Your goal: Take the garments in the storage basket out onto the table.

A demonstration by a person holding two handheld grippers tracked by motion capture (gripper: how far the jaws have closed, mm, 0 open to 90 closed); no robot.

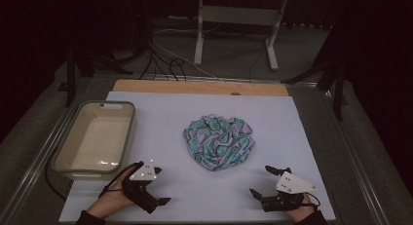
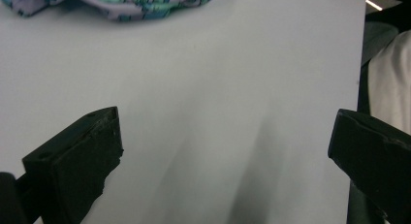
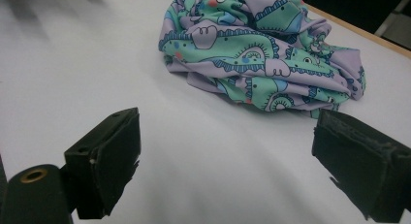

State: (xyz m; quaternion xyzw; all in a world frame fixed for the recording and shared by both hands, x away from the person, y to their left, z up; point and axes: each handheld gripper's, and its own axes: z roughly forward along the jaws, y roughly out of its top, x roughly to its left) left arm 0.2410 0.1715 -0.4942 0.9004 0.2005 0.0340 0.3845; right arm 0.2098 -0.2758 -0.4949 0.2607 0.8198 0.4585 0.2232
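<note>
On the pale worktop [image 1: 160, 113], taken as a clock face from the high view, a crumpled cloth [image 1: 219, 142] printed in mint green and lilac sits just right of the centre, bunched into a rounded heap with deep folds. At about nine o'clock a cream tub [image 1: 127, 132] with a grey rim stands near the worktop's left edge, its long side running toward twelve. The left gripper [image 1: 163, 201] rests at about seven o'clock, held in a hand [image 1: 111, 201] that enters from the bottom edge, just below the tub's near end; its jaws stand wide apart with only bare worktop between them, as the left gripper view shows, where the cloth [image 2: 116, 3] peeks in at the top edge and well beyond the jaws. The right gripper [image 1: 260, 182] lies at about five o'clock, a grey three-cornered plate on top, its jaws likewise spread wide and holding nothing. In the right gripper view the cloth [image 3: 261, 54] lies ahead of the jaws toward one o'clock, near the right-hand jaw but apart from it, its print showing scalloped shapes and small dots. Beyond the worktop's far edge at twelve o'clock a strip of wooden board [image 1: 199, 87] shows, and farther back cables [image 1: 165, 64] trail over a dim floor beside a white metal frame [image 1: 236, 20].
</note>
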